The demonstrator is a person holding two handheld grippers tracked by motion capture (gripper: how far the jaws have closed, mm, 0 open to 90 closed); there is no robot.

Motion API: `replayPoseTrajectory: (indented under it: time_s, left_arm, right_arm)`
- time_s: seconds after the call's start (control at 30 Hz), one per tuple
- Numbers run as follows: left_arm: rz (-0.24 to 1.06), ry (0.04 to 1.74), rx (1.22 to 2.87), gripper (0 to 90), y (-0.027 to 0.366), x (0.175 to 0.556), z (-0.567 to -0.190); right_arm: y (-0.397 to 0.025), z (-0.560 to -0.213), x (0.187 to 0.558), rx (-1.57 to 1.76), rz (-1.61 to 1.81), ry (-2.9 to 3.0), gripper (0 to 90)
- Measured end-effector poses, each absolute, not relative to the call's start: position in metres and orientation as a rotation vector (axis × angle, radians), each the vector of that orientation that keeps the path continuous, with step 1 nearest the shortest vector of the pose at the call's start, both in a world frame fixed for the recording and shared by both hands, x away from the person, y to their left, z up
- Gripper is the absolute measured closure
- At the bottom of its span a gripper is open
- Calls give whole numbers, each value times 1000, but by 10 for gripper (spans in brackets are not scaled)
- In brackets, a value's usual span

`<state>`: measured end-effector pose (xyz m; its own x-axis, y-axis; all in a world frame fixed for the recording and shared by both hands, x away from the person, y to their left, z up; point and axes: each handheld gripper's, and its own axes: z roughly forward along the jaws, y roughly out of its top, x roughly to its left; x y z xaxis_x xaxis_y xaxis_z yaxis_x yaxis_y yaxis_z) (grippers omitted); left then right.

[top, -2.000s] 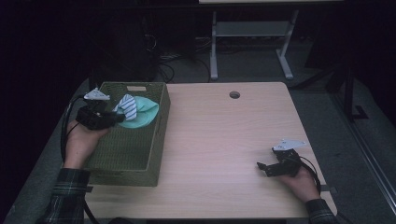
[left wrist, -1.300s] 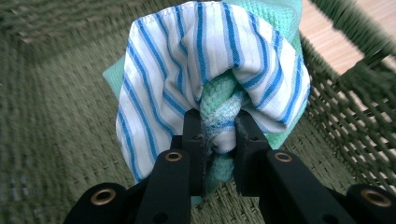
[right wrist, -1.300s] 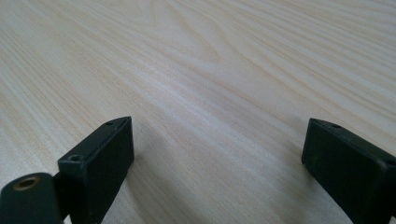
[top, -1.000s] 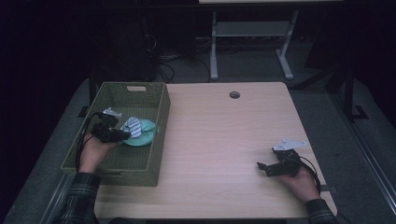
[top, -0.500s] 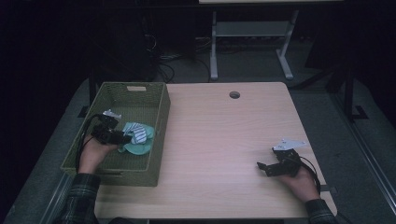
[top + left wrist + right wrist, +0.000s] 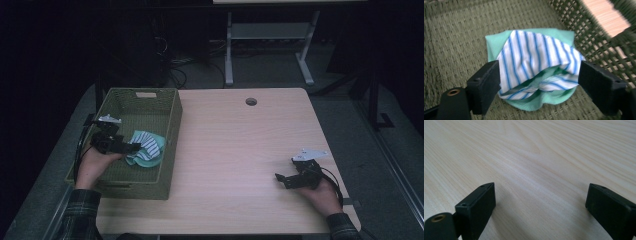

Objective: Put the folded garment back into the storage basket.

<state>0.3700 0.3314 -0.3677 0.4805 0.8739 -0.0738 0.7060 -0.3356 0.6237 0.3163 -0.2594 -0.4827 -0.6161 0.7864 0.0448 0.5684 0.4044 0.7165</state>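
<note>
- Two hand-held grippers work at a light wooden table (image 6: 235, 150), with a green woven basket (image 6: 172, 130) sitting on its left part as the landmark.
- Inside the basket, the left gripper (image 6: 131, 147) hovers low over the woven floor, its jaws spread wide on either side of a cloth bundle.
- That bundle, a blue-and-white striped cloth (image 6: 534, 62) folded over a mint-green cloth (image 6: 496, 42), lies on the basket floor close to the wall nearest the bare tabletop.
- In the left gripper view the jaws flank the striped cloth; whether either pad touches the fabric cannot be told.
- Well apart from the basket, near the table's front right corner, the right gripper (image 6: 282, 179) rests on bare wood in the person's right hand (image 6: 320, 192).
- Its jaws stand spread, with only wood grain between them.
</note>
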Motion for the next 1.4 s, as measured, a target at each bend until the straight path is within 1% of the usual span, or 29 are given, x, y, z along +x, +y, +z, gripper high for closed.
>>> replayPoseTrajectory:
  time_s: [0.03,0.57,0.97,1.4]
  left_arm:
    - [370,1291,2134,150,330,369,-366]
    - [371,1139,2106,150,289,361,-333]
    - [344,1042,2108,151,254,361,-324]
    - [306,939,2146,151,207,362,-325]
  right_arm:
    - [-259,-483,316,1180,1030,2366,87]
    - [-259,-483,316,1180,1030,2365,87]
    - [-259,-483,316,1181,1030,2365,87]
    - [-259,-483,316,1179,1030,2365,87]
